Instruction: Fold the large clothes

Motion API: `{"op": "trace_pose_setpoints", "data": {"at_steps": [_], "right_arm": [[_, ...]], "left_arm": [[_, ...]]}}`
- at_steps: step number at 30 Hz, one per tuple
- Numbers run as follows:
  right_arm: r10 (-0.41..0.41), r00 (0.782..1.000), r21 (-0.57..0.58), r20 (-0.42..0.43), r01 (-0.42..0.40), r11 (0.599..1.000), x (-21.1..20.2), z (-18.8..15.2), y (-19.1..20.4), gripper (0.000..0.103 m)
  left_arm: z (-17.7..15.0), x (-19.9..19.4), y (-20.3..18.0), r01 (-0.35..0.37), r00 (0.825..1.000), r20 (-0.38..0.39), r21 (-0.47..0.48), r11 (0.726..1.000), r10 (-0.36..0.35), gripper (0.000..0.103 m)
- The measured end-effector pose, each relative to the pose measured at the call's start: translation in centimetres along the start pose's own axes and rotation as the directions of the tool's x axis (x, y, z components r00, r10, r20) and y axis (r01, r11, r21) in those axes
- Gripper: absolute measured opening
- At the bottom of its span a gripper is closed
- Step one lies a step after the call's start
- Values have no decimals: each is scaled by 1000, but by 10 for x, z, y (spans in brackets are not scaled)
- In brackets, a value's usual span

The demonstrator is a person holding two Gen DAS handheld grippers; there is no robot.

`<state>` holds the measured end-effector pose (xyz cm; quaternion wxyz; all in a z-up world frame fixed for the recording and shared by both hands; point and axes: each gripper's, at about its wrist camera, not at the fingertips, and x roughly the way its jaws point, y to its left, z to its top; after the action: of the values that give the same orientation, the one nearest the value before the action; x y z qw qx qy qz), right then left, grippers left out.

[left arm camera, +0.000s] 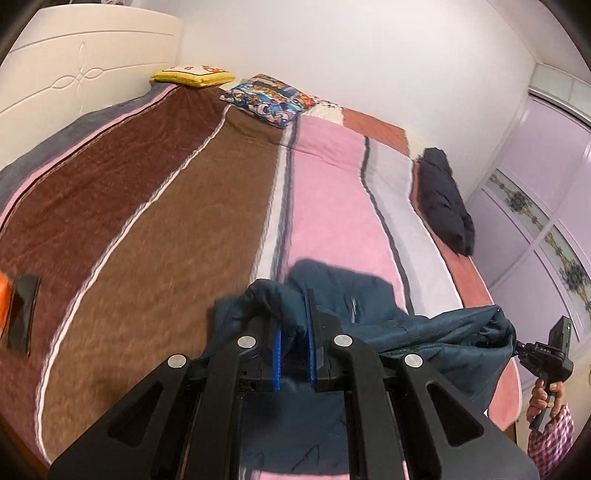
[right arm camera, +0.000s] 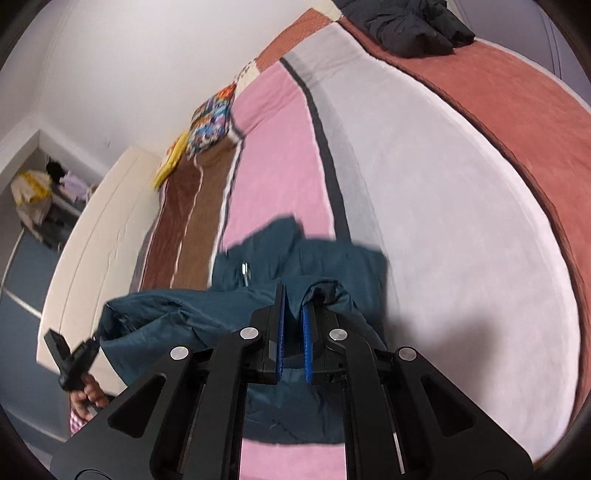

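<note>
Left wrist: tools pinch jacket

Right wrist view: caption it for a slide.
Right tongs clamp a teal quilted jacket above the striped bedspread.

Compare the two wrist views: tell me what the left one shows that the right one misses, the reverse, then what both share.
Only the left wrist view shows the lilac wardrobe doors and a flat black object on the brown stripe. Only the right wrist view shows a cluttered alcove beyond the headboard. Both show the quilted teal jacket, clamped by the left gripper and right gripper, and a folded dark garment.
</note>
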<state>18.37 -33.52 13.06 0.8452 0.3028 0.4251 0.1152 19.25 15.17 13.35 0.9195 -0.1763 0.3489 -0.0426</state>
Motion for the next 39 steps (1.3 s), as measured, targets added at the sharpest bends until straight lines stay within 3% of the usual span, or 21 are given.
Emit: {"op": "trace_pose_setpoints", "data": {"at_steps": [6,11,16,23,30,34,37,39], "right_arm": [[-60,998,25,24,60,998,75,65,-4,8],[-104,995,54,2,104,993,134,93,-13,8],[-126,992,97,-16,127,987,179,109,-33,8],[-212,977,58,-25,213,975,225,121,-49,8],[-292,952,25,-89,295,955,271,100,-74,8],[-279,955,33,-104,283,958,275,94,-80,10],[-247,960,77,-135,258,963,269,101,-84,12],[-204,971,116,-126,219,969,257,107,-84,17]], "left_arm": [[42,72,7,-61,998,-29,-15,998,61,10],[58,133,21,-111,991,-78,-32,993,108,10],[68,185,38,-123,986,-127,-82,989,112,10],[75,238,36,-172,975,-145,-24,985,167,10],[52,286,44,-237,951,-208,-13,971,229,12],[40,296,48,-260,940,-234,-19,965,249,14],[43,292,51,-250,944,-235,-55,967,231,16],[49,283,52,-220,957,-215,-108,969,194,23]]}}
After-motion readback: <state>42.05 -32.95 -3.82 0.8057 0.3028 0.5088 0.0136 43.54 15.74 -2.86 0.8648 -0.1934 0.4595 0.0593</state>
